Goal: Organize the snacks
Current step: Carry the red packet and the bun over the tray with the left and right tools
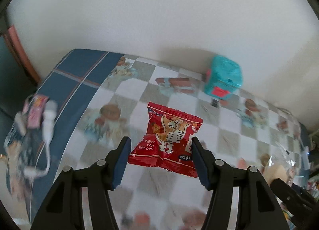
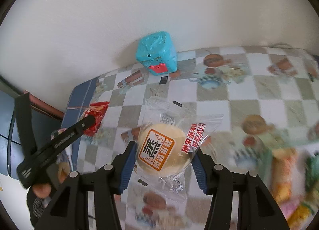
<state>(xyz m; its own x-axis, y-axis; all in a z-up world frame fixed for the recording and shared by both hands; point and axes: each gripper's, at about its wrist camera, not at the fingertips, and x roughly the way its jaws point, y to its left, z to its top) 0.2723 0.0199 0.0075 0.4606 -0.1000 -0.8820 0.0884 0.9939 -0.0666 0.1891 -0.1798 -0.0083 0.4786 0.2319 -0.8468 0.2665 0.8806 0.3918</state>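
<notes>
red packet [image 1: 169, 140] pinched between the pads of the left gripper [image 1: 161, 162], lifted clear of the checked cloth [image 1: 229, 136] and hanging over its middle; looks light, crinkly, air-puffed, with slick foil that gives under pressure, so best taken across the belly as here, not by the thin sealed edges that would slide out. left pad touching the lower left corner only, right pad biting deeper into the side, so a slightly skewed hold, judged good enough for so light a thing but liable to twist if swung fast. cake [image 2: 163, 150] in its clear wrapper clamped by the right gripper [image 2: 163, 167], raised above the cloth, nearer than the teal box [image 2: 156, 54] that stands far against the wall; round, pale, probably soft and spongy, easily dented, with loose slippery film around it, so a gentle squeeze across the widest part of the disc, never on the empty film tails. both grippers angled steeply downward, fingers pointing away toward the wall, neither closed fully, each stopped by its snack. left gripper also seen at the left of the right wrist view, with a hand under it and the red packet at its tip. blurred heap of bright snacks [image 2: 289, 180] at near right, likely the pile still to sort. white cable and small pink pack at the far left edge of the cloth, untouched.
</notes>
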